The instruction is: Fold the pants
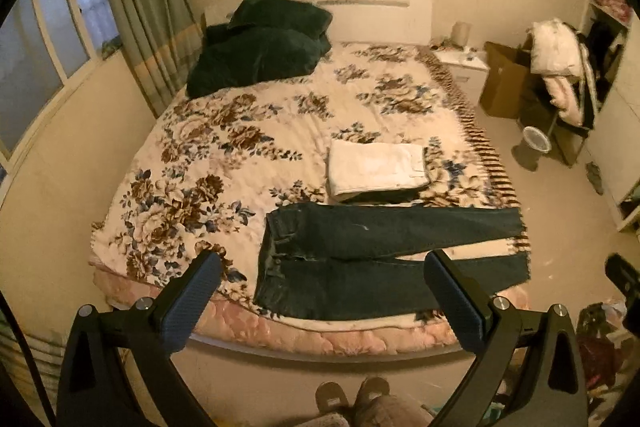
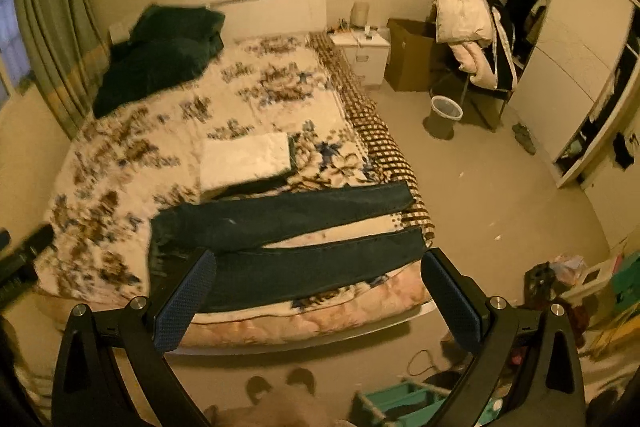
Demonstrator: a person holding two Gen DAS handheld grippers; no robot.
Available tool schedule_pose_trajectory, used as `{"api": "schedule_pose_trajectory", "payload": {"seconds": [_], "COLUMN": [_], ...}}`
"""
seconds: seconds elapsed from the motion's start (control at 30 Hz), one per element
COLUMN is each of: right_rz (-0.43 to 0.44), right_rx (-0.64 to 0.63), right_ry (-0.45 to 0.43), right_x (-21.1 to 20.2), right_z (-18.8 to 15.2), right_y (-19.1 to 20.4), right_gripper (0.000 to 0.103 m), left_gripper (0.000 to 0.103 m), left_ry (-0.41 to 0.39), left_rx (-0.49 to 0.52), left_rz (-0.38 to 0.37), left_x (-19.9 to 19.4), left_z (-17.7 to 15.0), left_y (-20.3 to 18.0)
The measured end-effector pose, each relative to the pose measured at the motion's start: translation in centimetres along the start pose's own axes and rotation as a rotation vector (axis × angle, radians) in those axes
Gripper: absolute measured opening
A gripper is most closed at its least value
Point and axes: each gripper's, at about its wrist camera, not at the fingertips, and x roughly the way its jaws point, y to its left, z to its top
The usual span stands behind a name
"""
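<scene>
**Jeans flat, both grippers wide**

Dark jeans (image 1: 384, 251) lie flat along the bed's (image 1: 224, 155) near edge, legs splayed rightwards. Left gripper (image 1: 324, 291) and right gripper (image 2: 320, 287) hover above, jaws apart, empty. Denim looks heavy, limp; I'd pinch waistband and hem.

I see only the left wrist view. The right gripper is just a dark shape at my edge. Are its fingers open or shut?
Observer: The right gripper is open and empty, with the jeans beyond it.
Operator: Is something on the floor below it?
Observer: Yes, a teal basket stands there, beside the person's feet.
Operator: Anything else near it?
Observer: A looped cable lies on the floor by the bed's foot.
</scene>
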Motion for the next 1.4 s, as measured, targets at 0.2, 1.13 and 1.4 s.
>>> {"api": "schedule_pose_trajectory", "payload": {"seconds": [0.2, 1.13, 1.4], "right_rz": [-0.017, -0.003, 0.113], "right_rx": [-0.054, -0.674, -0.752], "right_ry": [0.111, 0.636, 0.663], "right_x": [13.8, 79.7, 81.8], "right_z": [4.3, 3.1, 3.0], "right_y": [-1.5, 5.0, 7.8], "right_gripper": [0.103, 0.099, 0.053], "left_gripper": [0.103, 0.088, 0.086], "left_ry": [0.088, 0.547, 0.602], "left_rx": [0.033, 0.625, 0.727], "left_rz": [0.078, -0.004, -0.222], "left_x": [10.2, 62.7, 64.9], "left_z": [2.6, -1.2, -1.2], "left_y": [-2.2, -16.4, -16.4]}}
